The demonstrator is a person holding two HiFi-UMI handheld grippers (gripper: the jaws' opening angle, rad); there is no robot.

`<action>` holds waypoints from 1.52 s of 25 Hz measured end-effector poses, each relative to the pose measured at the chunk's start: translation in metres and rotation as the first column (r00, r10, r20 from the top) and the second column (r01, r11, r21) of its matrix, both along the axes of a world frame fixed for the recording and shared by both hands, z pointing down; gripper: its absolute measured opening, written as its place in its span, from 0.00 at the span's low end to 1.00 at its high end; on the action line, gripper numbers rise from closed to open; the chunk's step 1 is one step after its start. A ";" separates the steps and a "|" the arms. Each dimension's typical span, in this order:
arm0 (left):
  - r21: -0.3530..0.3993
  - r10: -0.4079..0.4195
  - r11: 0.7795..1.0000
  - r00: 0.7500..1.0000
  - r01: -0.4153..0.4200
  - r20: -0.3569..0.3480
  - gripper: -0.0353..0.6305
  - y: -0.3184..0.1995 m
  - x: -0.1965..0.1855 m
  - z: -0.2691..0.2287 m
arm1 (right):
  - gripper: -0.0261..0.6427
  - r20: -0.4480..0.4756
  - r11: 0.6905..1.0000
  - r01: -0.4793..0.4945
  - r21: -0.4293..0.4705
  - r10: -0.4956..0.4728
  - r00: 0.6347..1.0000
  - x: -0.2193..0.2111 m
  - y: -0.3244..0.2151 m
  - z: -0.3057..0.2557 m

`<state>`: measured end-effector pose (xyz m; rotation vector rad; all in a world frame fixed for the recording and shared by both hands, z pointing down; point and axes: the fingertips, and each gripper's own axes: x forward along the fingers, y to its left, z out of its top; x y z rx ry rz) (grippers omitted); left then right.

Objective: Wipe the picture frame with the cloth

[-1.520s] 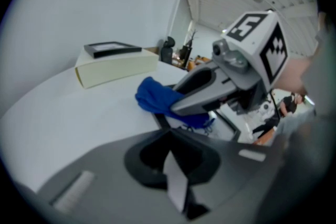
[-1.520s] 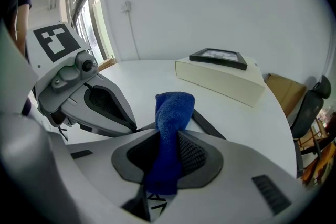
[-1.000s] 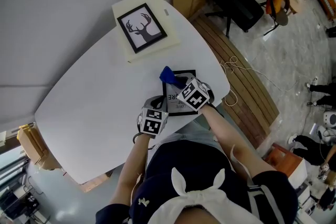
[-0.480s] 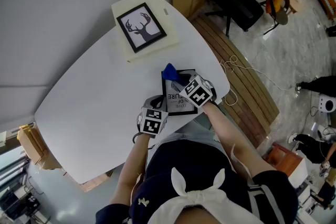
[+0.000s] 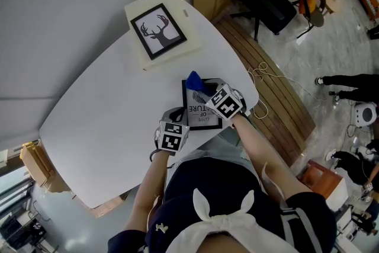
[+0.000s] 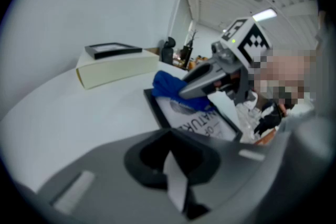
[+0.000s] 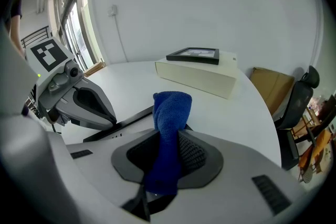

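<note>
The right gripper (image 7: 164, 176) is clamped on the blue cloth (image 7: 170, 113), holding it at the far end of the picture frame (image 5: 202, 119), which lies flat at the table's (image 5: 106, 109) near edge. The left gripper (image 6: 173, 186), jaws together (a pale sliver shows between them), sits by the frame's near corner. Wiping seems barely begun, with most of the glass left.

We count two picture frames, a lettered frame (image 5: 201, 117) and a deer frame (image 5: 158, 31), one blue cloth (image 5: 193, 81), one cream box (image 5: 177, 51), one white table (image 5: 106, 109), our left gripper (image 6: 176, 189) and right gripper (image 7: 167, 165)
</note>
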<state>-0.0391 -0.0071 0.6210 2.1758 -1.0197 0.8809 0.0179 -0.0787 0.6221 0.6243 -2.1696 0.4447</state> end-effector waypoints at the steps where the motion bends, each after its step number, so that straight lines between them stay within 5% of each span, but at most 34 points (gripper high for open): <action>1: 0.001 0.000 1.000 1.000 0.000 0.000 0.06 0.000 0.000 0.000 | 0.17 0.000 1.000 -0.002 -0.001 0.002 1.000 0.001 0.000 0.000; 38: 0.001 -0.015 1.000 1.000 0.015 -0.016 0.06 0.000 0.000 0.000 | 0.17 0.013 1.000 0.009 -0.007 -0.009 1.000 -0.008 0.022 0.000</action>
